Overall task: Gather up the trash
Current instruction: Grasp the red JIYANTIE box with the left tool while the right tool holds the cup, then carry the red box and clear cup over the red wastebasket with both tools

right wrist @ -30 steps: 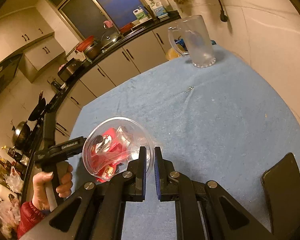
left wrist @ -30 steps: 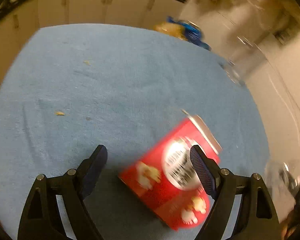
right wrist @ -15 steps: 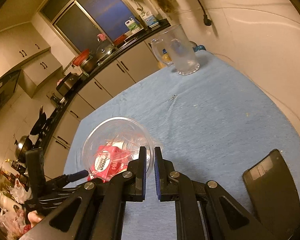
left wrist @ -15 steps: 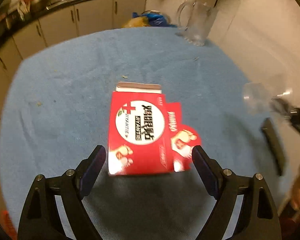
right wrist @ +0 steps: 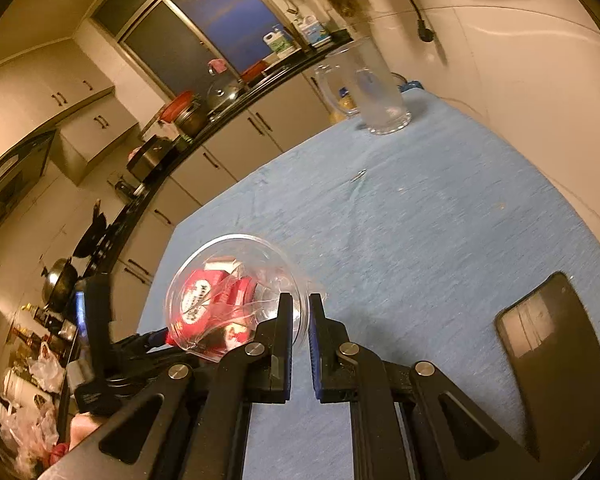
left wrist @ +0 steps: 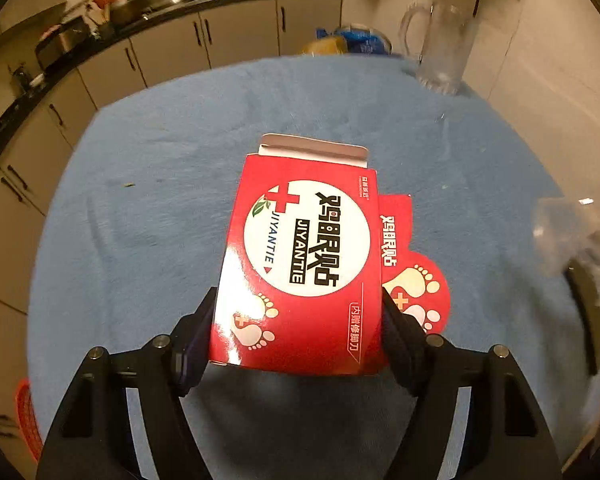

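A flattened red cardboard box [left wrist: 304, 248] with a white round label and footprint pictures lies on the blue tablecloth [left wrist: 148, 216]. My left gripper [left wrist: 298, 312] points down at it. Its jaws are closing, with the near end of the box between them and both pads against its side edges. My right gripper [right wrist: 300, 320] is shut on the rim of a clear plastic cup [right wrist: 228, 280], held tilted above the cloth. The same red box [right wrist: 200, 300] shows through the cup's wall. In the left wrist view the cup [left wrist: 560, 232] is a blur at the right.
A tall glass pitcher [left wrist: 440, 52] stands at the table's far end by the wall, also the pitcher [right wrist: 376, 88] in the right wrist view. A dark flat slab [right wrist: 556, 360] lies on the cloth at the right. Small crumbs [left wrist: 130, 185] dot the cloth. Kitchen cabinets [left wrist: 172, 48] run behind.
The left gripper swung round and came down over the red box, which now sits between narrowed jaws. The right gripper keeps its hold on the cup and has drifted slightly.
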`<move>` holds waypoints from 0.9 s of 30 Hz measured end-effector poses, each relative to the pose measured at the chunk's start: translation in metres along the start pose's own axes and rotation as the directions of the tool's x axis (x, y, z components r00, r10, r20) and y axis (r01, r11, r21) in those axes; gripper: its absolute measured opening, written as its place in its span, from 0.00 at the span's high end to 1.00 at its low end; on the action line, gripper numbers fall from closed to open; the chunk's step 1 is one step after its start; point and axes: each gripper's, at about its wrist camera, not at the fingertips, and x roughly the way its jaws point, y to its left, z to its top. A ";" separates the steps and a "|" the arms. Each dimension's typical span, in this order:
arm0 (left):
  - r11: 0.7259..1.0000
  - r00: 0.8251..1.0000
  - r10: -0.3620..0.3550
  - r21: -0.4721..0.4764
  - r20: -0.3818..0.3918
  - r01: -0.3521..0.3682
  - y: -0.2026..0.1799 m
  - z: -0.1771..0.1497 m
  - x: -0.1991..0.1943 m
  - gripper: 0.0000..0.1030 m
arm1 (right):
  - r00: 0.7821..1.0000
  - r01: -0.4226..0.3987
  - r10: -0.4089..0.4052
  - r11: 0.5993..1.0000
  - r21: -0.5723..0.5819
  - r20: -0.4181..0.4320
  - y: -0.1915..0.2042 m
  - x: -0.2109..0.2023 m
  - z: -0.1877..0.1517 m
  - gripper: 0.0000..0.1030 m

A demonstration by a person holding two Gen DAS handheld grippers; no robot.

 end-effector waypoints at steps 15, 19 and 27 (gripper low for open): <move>0.973 0.982 0.095 -0.226 0.161 -0.057 0.121 -0.112 -0.163 0.30 | 0.974 -0.185 0.153 0.963 -0.197 -0.165 0.112 0.026 -0.061 0.92; 0.938 0.972 0.174 -0.327 0.156 -0.115 0.178 -0.152 -0.193 0.30 | 0.951 -0.263 0.205 0.931 -0.252 -0.232 0.155 0.034 -0.082 0.92; 0.840 0.956 0.286 -0.496 0.063 -0.218 0.279 -0.223 -0.201 0.30 | 0.887 -0.402 0.275 0.855 -0.329 -0.370 0.249 0.060 -0.123 0.92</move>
